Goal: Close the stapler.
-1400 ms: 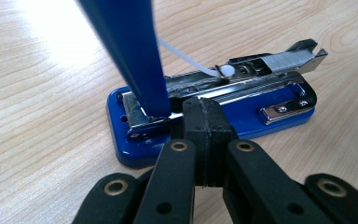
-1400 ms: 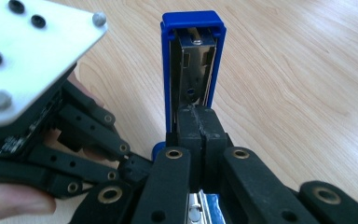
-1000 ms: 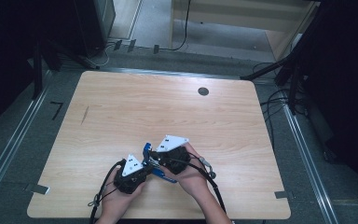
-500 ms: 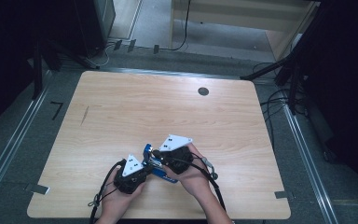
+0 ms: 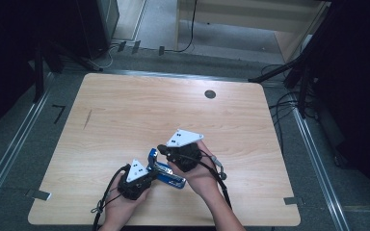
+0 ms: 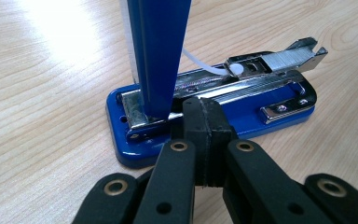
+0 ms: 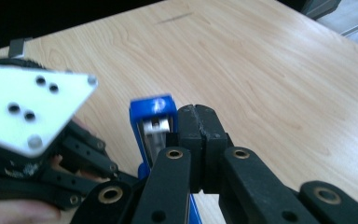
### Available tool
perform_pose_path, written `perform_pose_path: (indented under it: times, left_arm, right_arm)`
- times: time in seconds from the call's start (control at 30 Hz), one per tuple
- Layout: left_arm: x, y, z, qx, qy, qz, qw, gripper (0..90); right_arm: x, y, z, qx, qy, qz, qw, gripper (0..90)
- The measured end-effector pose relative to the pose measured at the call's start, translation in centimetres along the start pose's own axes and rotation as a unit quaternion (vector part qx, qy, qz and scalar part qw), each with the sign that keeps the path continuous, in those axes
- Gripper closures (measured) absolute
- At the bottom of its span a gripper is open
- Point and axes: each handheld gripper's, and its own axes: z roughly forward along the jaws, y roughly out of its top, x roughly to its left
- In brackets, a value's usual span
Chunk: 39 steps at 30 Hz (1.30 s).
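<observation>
On the tabletop (image 5: 125, 120), toward six o'clock, a blue stapler (image 6: 214, 112) lies open, lid (image 6: 158, 51) upright. The left gripper (image 5: 147, 175), jaws closed and empty, presses its base; the right gripper (image 5: 166, 150), jaws also closed, props the lid. A slip could snap the lid down or skid the base, scattering the exposed staples (image 6: 289, 58).
</observation>
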Motion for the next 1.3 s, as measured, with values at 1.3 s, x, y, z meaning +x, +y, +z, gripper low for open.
perform_pose_path:
  times: [1.3]
  left_arm:
    - [0.0, 0.0, 0.0, 0.001, -0.002, 0.001, 1.0, 90.0]
  right_arm:
    - [0.8, -0.2, 0.3, -0.008, 0.018, 0.012, 0.9997, 90.0]
